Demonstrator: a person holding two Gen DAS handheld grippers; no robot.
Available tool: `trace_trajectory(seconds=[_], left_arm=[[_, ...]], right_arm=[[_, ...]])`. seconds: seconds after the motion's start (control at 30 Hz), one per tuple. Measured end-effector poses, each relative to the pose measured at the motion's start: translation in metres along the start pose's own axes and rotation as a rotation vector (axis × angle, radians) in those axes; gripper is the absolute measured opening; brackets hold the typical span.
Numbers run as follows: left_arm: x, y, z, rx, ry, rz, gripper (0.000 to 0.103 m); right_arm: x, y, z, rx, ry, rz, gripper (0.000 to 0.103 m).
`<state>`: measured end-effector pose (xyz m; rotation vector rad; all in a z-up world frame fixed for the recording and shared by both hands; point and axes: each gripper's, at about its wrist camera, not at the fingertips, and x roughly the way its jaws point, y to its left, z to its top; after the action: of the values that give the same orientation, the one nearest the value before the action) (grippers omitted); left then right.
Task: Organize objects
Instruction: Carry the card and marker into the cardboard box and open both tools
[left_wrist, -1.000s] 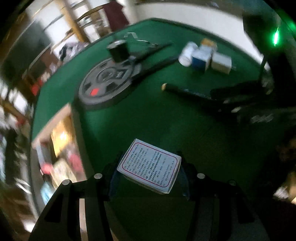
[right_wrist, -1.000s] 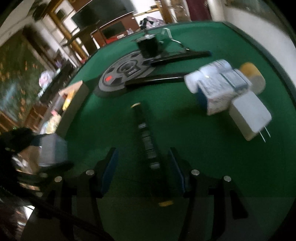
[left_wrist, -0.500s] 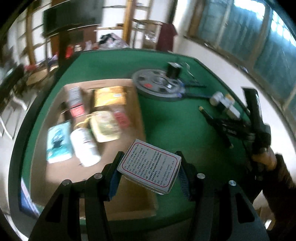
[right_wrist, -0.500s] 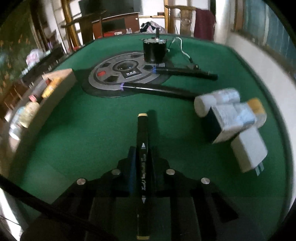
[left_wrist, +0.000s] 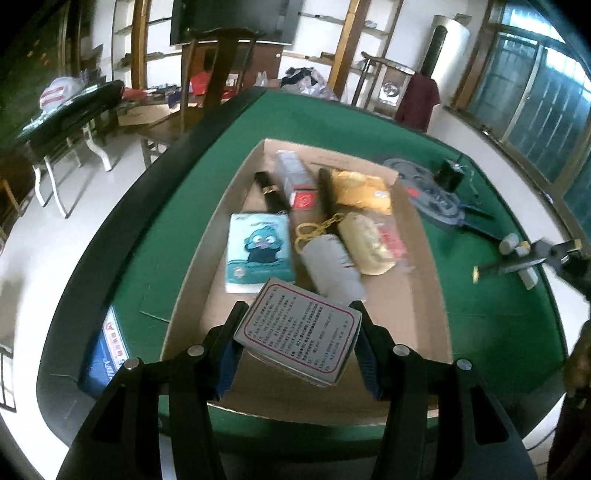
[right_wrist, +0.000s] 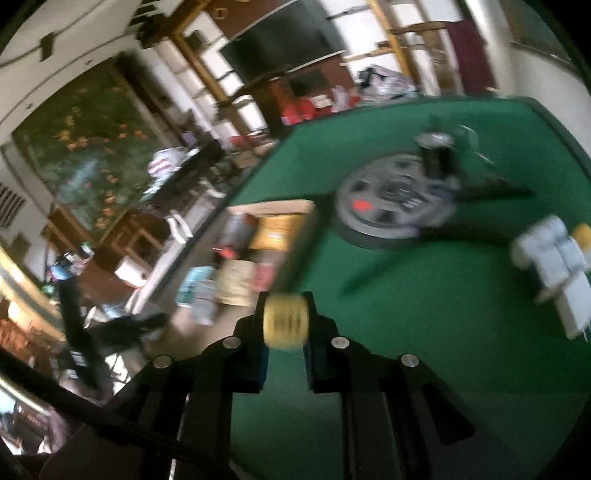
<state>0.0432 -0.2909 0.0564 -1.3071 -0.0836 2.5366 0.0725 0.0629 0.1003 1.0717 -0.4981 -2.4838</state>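
While tilted over the cardboard box (left_wrist: 236, 177), left claw (left_wrist: 297, 338) around printed carton (left_wrist: 299, 330).

The left gripper (left_wrist: 295, 343) is built of matte black angular plates, and blue ribbed pads line the inner faces of its two fingers (left_wrist: 226, 360). Round silver screw heads are set along the finger arms, at about 7 and 5 o'clock in the left wrist view. The right gripper (right_wrist: 285, 332) is made the same way: black arms, blue pads, four silver screws. A dark sleeve (left_wrist: 576, 417) is seen at 4 o'clock.
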Motion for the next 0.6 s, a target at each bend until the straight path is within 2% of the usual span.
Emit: trace_trajectory(seconds=[0.17,0.3,0.37,0.5,0.6], left_arm=[[0.017,0.002,-0.003,0.019,0.039,0.032,0.049],[0.03,0.002,-0.002,0.038,0.076,0.049,0.049],[0.036,0.0,-0.003,0.055,0.087,0.069,0.049],[0.041,-0.009,-0.006,0.121,0.076,0.156,0.049],[0.041,-0.01,-0.007,0.14,0.065,0.168,0.049]], right_arm=[[0.017,0.041,0.011,-0.055,0.042,0.08,0.012],[0.045,0.063,0.012,-0.073,0.133,0.131,0.012],[0.065,0.069,0.01,-0.085,0.181,0.122,0.012],[0.114,0.068,0.006,-0.07,0.274,0.074,0.012],[0.135,0.064,0.007,-0.055,0.286,0.039,0.013]])
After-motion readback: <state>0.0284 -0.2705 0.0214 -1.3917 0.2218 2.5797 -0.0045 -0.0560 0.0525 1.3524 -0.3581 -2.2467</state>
